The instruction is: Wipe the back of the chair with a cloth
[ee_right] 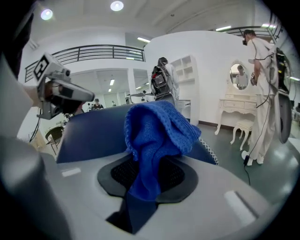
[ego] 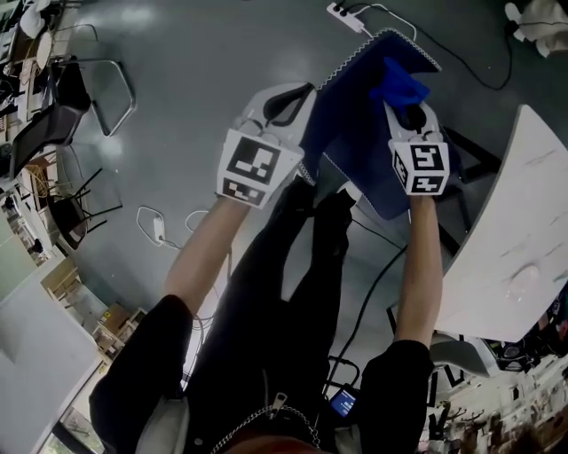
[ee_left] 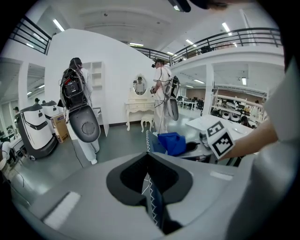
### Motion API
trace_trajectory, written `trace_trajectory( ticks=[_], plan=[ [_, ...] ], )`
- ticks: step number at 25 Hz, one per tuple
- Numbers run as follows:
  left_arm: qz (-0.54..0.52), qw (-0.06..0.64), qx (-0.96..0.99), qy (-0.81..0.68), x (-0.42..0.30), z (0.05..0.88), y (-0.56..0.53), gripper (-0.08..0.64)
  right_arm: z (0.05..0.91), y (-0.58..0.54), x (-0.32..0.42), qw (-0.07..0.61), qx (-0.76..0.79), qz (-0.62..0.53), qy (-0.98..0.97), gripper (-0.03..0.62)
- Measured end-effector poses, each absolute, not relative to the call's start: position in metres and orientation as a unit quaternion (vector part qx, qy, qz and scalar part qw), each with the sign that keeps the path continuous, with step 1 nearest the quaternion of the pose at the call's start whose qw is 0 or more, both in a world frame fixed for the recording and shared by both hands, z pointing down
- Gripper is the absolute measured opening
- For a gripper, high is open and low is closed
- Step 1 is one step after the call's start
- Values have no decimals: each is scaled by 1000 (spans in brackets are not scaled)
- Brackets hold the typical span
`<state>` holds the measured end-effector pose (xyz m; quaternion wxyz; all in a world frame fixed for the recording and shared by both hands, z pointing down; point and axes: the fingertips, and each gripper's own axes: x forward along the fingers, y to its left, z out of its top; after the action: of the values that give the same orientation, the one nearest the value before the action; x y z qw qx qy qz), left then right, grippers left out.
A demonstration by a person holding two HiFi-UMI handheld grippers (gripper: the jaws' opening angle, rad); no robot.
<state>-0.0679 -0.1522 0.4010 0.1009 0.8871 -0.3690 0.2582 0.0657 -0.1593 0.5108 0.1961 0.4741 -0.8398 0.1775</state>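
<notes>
The chair back (ego: pixel 355 124) is a dark blue panel with white zigzag stitching along its edge, standing in front of me. My left gripper (ego: pixel 297 99) is shut on its left edge; the stitched rim (ee_left: pixel 152 199) runs between the jaws. A bright blue knitted cloth (ego: pixel 399 84) lies against the upper right of the panel, and my right gripper (ego: pixel 410 113) is shut on it. In the right gripper view the cloth (ee_right: pixel 154 136) bunches up out of the jaws, with the chair back (ee_right: pixel 93 133) behind it. The cloth (ee_left: pixel 172 143) also shows in the left gripper view.
A white table (ego: pixel 524 230) stands close on the right. A power strip (ego: pixel 346 16) and cables lie on the grey floor beyond the chair. Metal-framed chairs (ego: pixel 80 97) stand at the left. A person (ee_left: pixel 161 93) and a white dressing table (ee_left: pixel 140 110) are farther off.
</notes>
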Motion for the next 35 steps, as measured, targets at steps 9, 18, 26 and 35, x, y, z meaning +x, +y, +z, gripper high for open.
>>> trace_trajectory(
  ticks=[9, 18, 26, 35],
  plan=[
    [259, 100, 888, -366, -67, 412, -145, 9, 524, -40, -54, 215, 291, 146, -921, 110],
    [262, 102, 883, -375, -74, 421, -140, 9, 537, -34, -85, 233, 223, 123, -939, 112],
    [256, 106, 879, -388, -82, 421, -142, 9, 542, -52, -76, 238, 234, 118, -935, 112],
    [268, 99, 875, -390, -81, 425, -146, 9, 546, -110, -32, 256, 257, 109, -926, 112]
  ],
)
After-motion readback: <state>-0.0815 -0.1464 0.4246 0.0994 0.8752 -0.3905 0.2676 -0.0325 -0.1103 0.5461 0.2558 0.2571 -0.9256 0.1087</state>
